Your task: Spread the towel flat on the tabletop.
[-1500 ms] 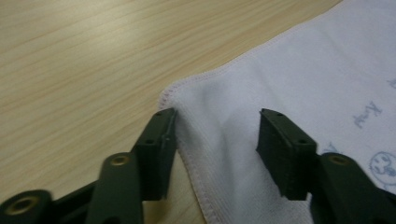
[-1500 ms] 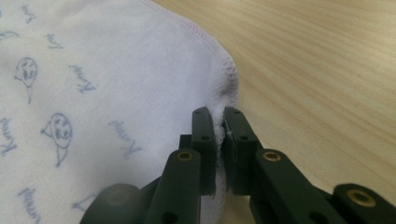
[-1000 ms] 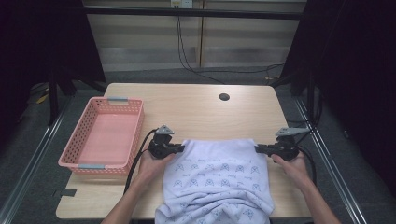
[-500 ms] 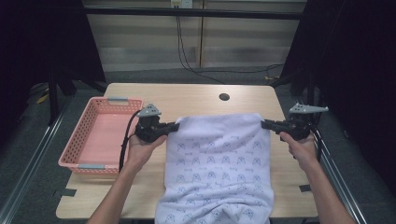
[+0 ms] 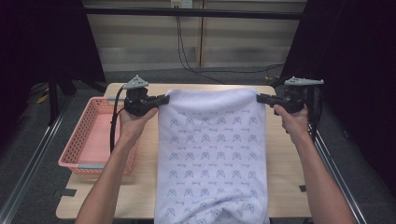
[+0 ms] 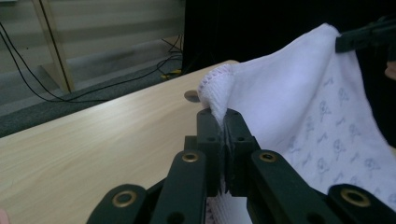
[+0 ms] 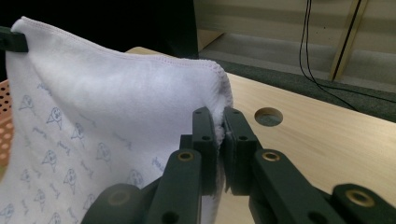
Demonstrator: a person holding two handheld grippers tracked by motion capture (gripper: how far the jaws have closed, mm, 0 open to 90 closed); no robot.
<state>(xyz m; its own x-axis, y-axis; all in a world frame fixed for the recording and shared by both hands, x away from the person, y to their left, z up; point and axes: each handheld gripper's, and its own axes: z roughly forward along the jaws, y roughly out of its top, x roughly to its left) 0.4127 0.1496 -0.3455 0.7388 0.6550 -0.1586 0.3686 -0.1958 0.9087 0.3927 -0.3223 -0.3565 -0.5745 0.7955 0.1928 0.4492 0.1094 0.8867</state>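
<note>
Both hands have risen since the earlier frame, left gripper (image 5: 163,99) and right gripper (image 5: 259,98) each clamped on a top corner of the white patterned towel (image 5: 212,154), hanging spread above the wooden table (image 5: 285,186); lifting step underway, next needs even tension

Pale wooden table (image 5: 289,186), grey floor (image 5: 28,154), dark surroundings

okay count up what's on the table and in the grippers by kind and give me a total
Towel: 1, white with a small grey print, held up by its top corners
Basket: 1, pink
Grippers: 2, left gripper and right gripper, each shut on a corner
Total: 4
</note>
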